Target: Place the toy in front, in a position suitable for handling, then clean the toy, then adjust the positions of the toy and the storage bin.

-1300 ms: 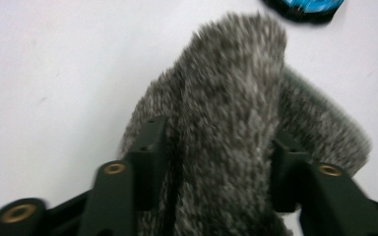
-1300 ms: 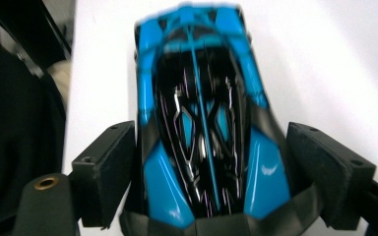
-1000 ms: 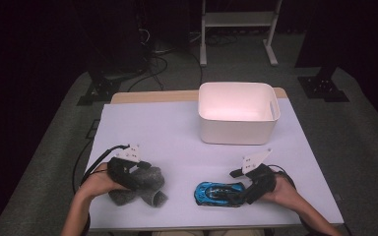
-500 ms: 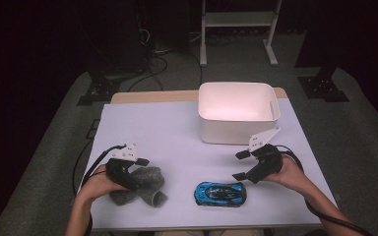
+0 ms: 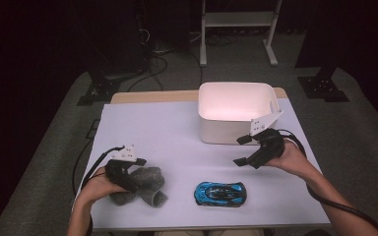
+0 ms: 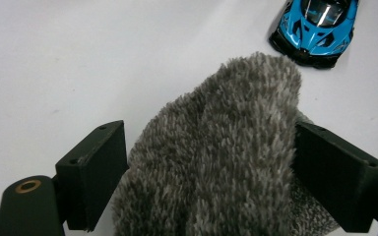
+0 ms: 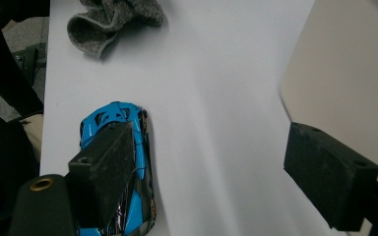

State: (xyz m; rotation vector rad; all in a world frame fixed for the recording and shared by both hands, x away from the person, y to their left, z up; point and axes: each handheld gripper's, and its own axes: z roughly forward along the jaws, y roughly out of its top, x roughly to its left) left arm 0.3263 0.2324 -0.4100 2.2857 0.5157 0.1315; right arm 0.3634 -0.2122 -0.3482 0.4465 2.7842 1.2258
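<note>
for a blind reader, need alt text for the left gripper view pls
A fuzzy grey sock lies bunched between the two open black jaws of the left gripper, which have just been opening around it. It rests on a white table, with a blue toy sports car beyond it at the top right.

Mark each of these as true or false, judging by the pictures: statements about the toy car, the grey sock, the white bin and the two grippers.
1. The blue toy car lies inside the white bin. False: it sits on the white table, in front of the bin.
2. The grey sock lies between the jaws of the left gripper. True.
3. The right gripper is shut on the toy car. False: its jaws stand open in the air, above the table near the bin.
4. The sock is left of the car in the high view. True.
5. The bin holds a sock. False: it looks empty.
</note>
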